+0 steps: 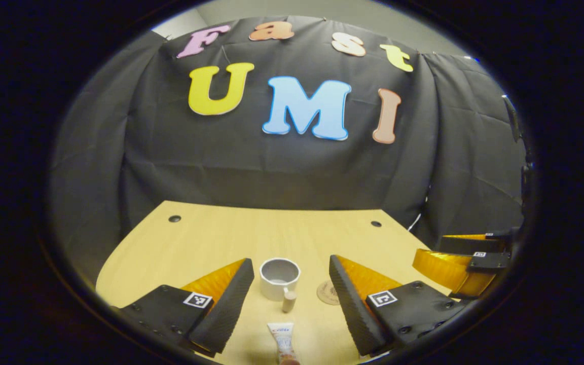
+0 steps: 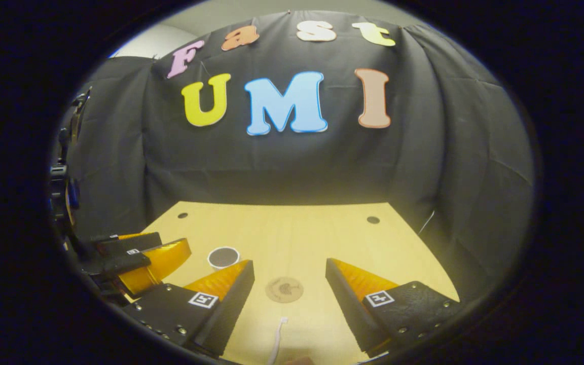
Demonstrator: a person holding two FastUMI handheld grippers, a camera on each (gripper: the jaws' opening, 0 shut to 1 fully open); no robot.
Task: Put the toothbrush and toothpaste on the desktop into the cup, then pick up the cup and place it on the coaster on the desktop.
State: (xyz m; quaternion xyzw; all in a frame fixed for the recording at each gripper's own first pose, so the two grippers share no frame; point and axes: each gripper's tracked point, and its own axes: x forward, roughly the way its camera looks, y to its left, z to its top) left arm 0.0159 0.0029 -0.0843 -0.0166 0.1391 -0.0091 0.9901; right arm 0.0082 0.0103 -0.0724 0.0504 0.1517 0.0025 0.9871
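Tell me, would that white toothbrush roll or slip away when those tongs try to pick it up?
Probably it slips a little: the toothbrush looks thin and smooth, lying flat on the glossy wooden table. Being so slim, it likely weighs little, so a nudge could skid it. The open right tongs have ribbed pads, which should help.

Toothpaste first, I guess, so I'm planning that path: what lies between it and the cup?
In the left gripper view, only the cup's wooden handle knob and bare desktop lie between it and the toothpaste, which points straight at it.
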